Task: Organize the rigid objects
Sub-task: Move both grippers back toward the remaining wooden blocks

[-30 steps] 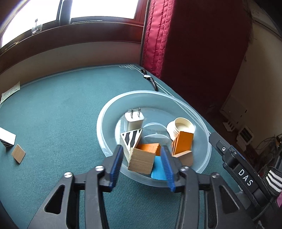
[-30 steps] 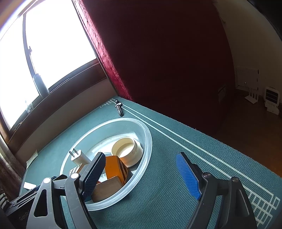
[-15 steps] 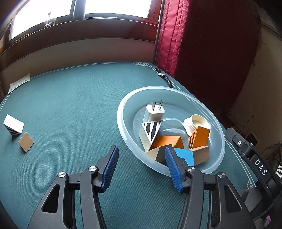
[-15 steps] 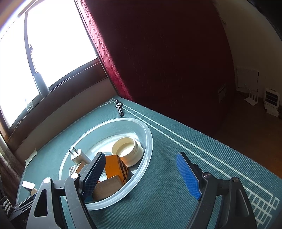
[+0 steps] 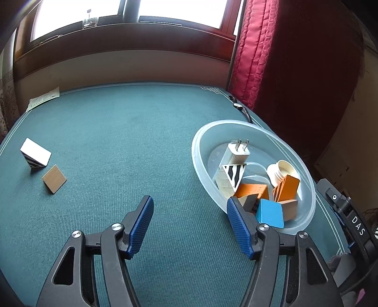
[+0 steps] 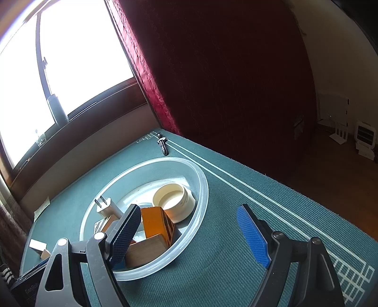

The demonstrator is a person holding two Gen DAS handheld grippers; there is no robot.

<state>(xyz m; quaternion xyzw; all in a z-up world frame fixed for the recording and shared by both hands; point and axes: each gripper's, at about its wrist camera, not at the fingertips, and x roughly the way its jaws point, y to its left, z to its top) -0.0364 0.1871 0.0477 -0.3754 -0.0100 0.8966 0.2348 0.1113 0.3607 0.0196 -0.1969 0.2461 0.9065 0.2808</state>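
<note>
1. Translucent plastic forms the bowl point(image 5: 200, 165), which sits on the green-carpeted bench point(image 5: 118, 141) near its right edge and holds most of the rigid pieces.
2. Inside the bowl, a white plug adapter point(image 5: 237, 151) leans with its prongs up, and a zebra-striped wedge point(image 5: 232, 176) rests just below it, touching it.
3. An orange block point(image 5: 252, 190) lies beside the wedge; a second orange block point(image 5: 287, 189) stands tilted against a cream round lid point(image 5: 282, 170).
4. A blue block point(image 5: 270, 212) lies at the near rim, next to a plain wooden block point(image 5: 290, 209).
5. Well apart from the bowl, on the bench's left side, a white-topped striped block point(image 5: 35, 155) and a flat wooden tile point(image 5: 54, 181) rest just beside each other.
6. The left tongs point(image 5: 190, 226) hang over bare carpet left of the bowl; their jaws are opening with nothing between them, and the right-hand finger overlaps the bowl's near rim in this view.
7. The right tongs point(image 6: 189, 233) stand wide apart and empty, one finger in front of the bowl's contents and the other over carpet to the bowl's right.
8. A black wristwatch point(image 6: 163, 146) lies near the bench's far corner, beyond the bowl.
9. A paper slip point(image 5: 43, 100) sits at the far left edge.
10. A red quilted curtain point(image 5: 255, 59) hangs behind the far corner, beside a bright window point(image 5: 82, 11).
</note>
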